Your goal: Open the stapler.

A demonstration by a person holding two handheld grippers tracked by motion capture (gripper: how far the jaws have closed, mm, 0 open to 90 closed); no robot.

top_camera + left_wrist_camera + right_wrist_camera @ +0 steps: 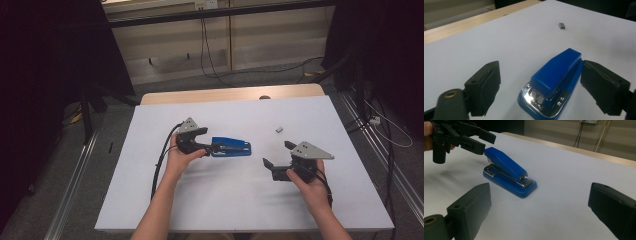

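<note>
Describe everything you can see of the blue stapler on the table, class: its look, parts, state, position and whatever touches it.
The blue stapler looks like glossy plastic, with a flat base, a sloping top arm and shiny chrome metal at its front end. It is closed and lies upright on its base on the white table, near the middle. The left gripper is open, its jaws standing either side of the stapler without visibly touching it. The right gripper is open and apart from it. A small grey block lies separately beyond.

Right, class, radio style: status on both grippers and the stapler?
Left gripper open, jaws either side of blue stapler, not clamped. Right gripper open, holding nothing. Small grey piece lies beyond, clear of both.
</note>
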